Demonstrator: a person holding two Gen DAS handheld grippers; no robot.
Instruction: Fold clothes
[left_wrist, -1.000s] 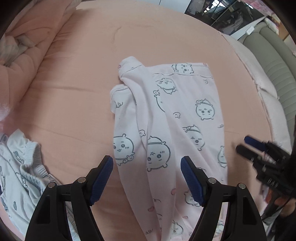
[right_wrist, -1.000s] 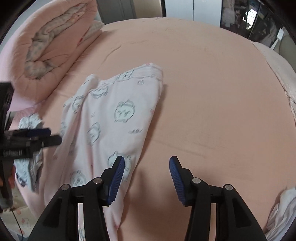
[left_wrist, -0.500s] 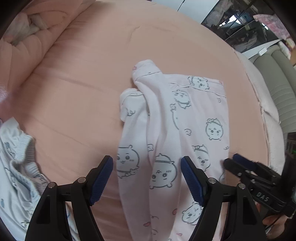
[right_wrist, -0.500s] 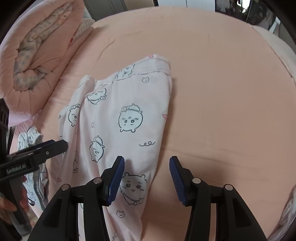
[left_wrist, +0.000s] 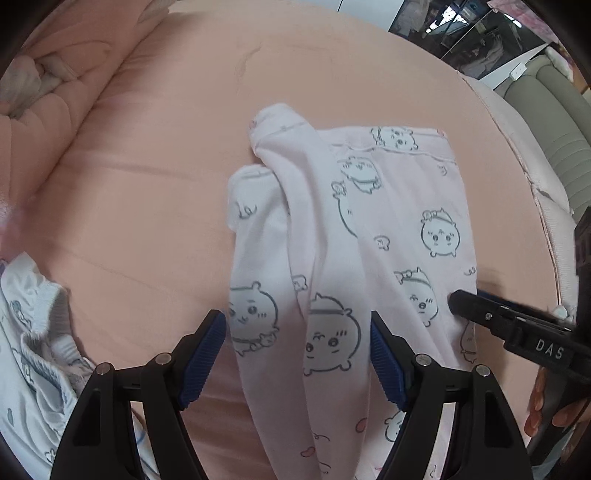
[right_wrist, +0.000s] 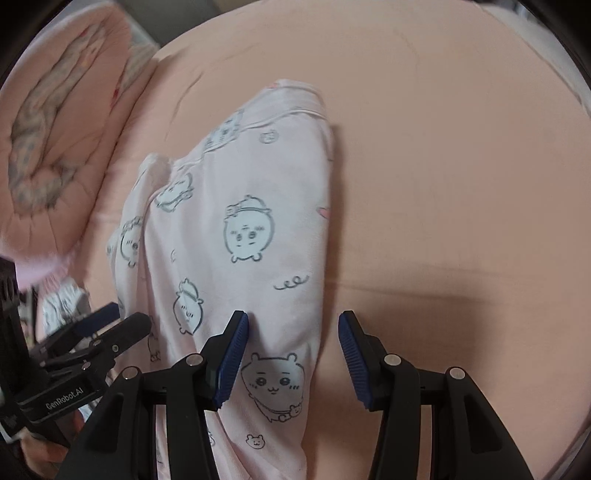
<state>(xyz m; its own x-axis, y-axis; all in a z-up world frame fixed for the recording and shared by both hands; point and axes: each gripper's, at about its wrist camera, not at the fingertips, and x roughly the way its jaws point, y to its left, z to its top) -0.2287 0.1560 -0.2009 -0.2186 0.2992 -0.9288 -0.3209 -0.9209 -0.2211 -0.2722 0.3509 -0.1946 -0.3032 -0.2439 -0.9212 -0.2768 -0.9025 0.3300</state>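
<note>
Pale pink pyjama trousers (left_wrist: 354, 236) with cartoon prints lie lengthwise on a pink bed (left_wrist: 155, 177); they also show in the right wrist view (right_wrist: 236, 229). My left gripper (left_wrist: 297, 354) is open, low over the left leg, its blue pads either side of the fabric. My right gripper (right_wrist: 291, 350) is open over the right edge of the trousers. Each gripper shows in the other's view: the right one (left_wrist: 509, 325) at the right, the left one (right_wrist: 92, 336) at the lower left.
A rolled pink quilt (right_wrist: 55, 140) lies along the left of the bed. A white printed garment (left_wrist: 33, 332) is bunched at the lower left. A grey-green sofa (left_wrist: 561, 122) and furniture stand beyond the bed's right edge.
Both grippers have moved forward and lower towards the trousers, which now fill more of each view. Both stay open.
</note>
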